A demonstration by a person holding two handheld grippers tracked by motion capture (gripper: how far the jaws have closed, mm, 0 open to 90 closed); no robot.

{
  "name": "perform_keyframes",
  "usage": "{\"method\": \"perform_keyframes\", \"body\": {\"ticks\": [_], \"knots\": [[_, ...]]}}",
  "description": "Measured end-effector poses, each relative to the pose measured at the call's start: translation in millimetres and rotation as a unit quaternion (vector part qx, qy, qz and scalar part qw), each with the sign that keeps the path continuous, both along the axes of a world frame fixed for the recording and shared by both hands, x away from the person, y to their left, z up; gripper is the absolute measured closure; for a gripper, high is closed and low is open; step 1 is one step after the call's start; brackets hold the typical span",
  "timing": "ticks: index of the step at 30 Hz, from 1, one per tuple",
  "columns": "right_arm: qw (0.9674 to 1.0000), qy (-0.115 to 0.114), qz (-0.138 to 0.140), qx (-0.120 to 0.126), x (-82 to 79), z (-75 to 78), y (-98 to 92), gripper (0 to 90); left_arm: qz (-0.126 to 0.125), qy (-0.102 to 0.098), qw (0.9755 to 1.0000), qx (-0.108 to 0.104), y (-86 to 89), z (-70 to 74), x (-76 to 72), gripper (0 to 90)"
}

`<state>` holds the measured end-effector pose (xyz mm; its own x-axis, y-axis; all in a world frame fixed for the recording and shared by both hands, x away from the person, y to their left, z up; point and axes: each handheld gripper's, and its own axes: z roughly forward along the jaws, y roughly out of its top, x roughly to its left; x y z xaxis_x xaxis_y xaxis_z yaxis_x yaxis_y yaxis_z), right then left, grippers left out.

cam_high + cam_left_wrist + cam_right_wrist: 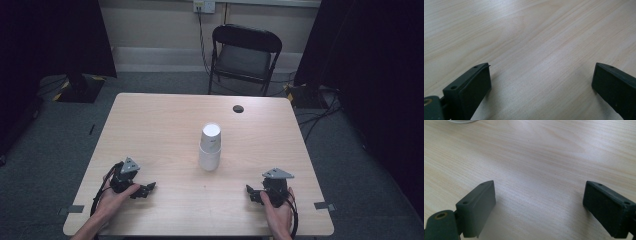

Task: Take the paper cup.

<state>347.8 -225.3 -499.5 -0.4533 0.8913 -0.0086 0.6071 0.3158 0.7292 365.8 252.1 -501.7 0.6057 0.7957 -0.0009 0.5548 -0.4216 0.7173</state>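
Note:
A stack of white paper cups (pixel 210 147), turned upside down, stands near the middle of the light wooden table (pixel 165 115). My left gripper (pixel 149 189) rests low over the table's front left, jaws pointing right toward the centre. In the left gripper view its jaws (pixel 541 80) stand wide apart over bare wood. My right gripper (pixel 251 194) sits at the front right, jaws pointing left. Its jaws (pixel 539 200) are also spread wide with nothing between them. The cup stack's base rim (pixel 461 121) peeks in at the top left of the right gripper view.
A small dark round hole or grommet (pixel 238 108) sits near the table's far edge. A black folding chair (pixel 243 57) stands beyond the table. Cables (pixel 320 112) run over the grey carpet at the right, and tape marks (pixel 75 209) stick out at the front corners.

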Motion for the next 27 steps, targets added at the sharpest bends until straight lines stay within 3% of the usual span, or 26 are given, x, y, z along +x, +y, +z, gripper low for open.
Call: {"method": "perform_keyframes", "body": {"ticks": [8, 11, 13, 16, 18, 19, 20, 24, 27], "knots": [[1.0000, 0.000, 0.004, 0.002, 1.2, -0.2, -0.7, 10.1, -0.001, -0.001, 1.0000, 0.001, -0.4, 0.3, 0.6, 3.0], [1.0000, 0.000, 0.004, 0.002, 1.3, -0.2, -0.7, 10.1, -0.002, 0.000, 1.0000, 0.001, -2.1, 2.1, 0.2, 6.5], [0.9999, 0.002, 0.013, 0.002, 3.1, -0.1, -1.6, 10.0, -0.005, 0.001, 1.0000, 0.000, -4.7, 4.4, 0.8, 15.8], [0.9998, 0.001, 0.020, 0.002, 4.5, -0.1, -2.0, 10.0, -0.010, 0.001, 1.0000, 0.001, -5.4, 4.6, -0.3, 15.9], [0.9995, 0.002, 0.030, 0.002, 6.0, -0.1, -3.1, 10.1, -0.010, 0.007, 0.9999, -0.005, -5.4, 5.9, -1.8, 16.9], [0.9994, 0.001, 0.033, 0.001, 6.6, -0.2, -3.3, 10.2, -0.013, 0.006, 0.9997, -0.021, -5.4, 8.8, -2.6, 17.0], [0.9993, 0.002, 0.037, 0.002, 7.1, -0.1, -3.4, 10.1, -0.014, 0.005, 0.9996, -0.023, -5.9, 10.1, -3.2, 17.1], [0.9993, 0.001, 0.037, 0.002, 8.4, -0.1, -3.2, 10.2, -0.027, -0.013, 0.9987, -0.042, -5.9, 18.2, -8.3, 17.1], [0.9992, 0.001, 0.040, 0.001, 9.8, -0.1, -3.0, 10.2, -0.035, -0.034, 0.9963, -0.071, -6.0, 28.3, -14.6, 16.9]]}}
